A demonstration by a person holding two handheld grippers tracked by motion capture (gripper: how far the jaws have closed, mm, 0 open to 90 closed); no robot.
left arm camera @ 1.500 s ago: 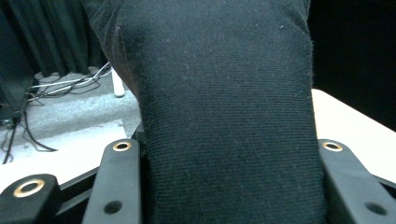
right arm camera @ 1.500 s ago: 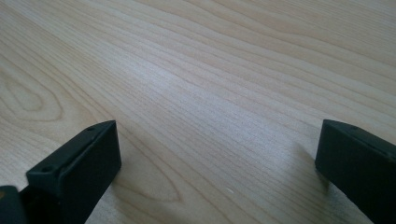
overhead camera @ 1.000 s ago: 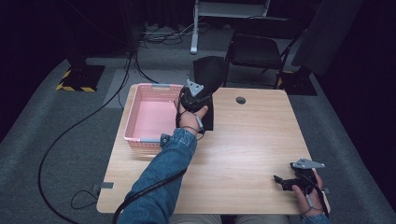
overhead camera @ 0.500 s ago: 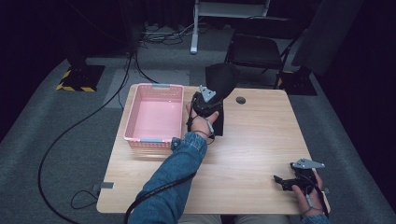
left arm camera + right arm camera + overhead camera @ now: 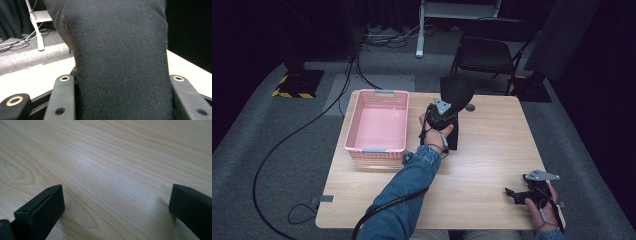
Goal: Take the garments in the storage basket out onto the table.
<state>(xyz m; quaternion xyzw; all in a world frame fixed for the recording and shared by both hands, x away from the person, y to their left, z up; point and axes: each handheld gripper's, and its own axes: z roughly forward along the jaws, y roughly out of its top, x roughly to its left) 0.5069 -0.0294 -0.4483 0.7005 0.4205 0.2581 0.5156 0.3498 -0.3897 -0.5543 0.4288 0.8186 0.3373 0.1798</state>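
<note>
Black knitted cloth [image 5: 455, 92], a soft dark garment piece, is the item in hand. High view: it hangs bunched from the left tongs [image 5: 443, 116] over the far middle of the light wooden table [image 5: 492, 150], its lower part draped down to the tabletop just right of the pink plastic slatted basket [image 5: 378, 125]. The basket looks empty. A small dark round object [image 5: 470, 107] lies on the table just behind the cloth. The right tongs [image 5: 517, 194] rest low at the near right corner, well apart from the cloth.

Left gripper view: the black cloth [image 5: 120, 60] stands up between the two black jaws, which press in on it from both sides. Jaws closed on the fabric, grip looks firm but takes in only one fold.

Right gripper view: jaws stand wide apart with bare wood grain [image 5: 112, 165] between them. Nothing held.

Risks, as I judge them:
- Only one fold is pinched; the loose fabric could slide out if the hand swings fast.
- The trailing lower part could drag on the table, or catch the basket rim and tip or shove the basket.
- The cloth could sweep the small round object off the far edge.
</note>
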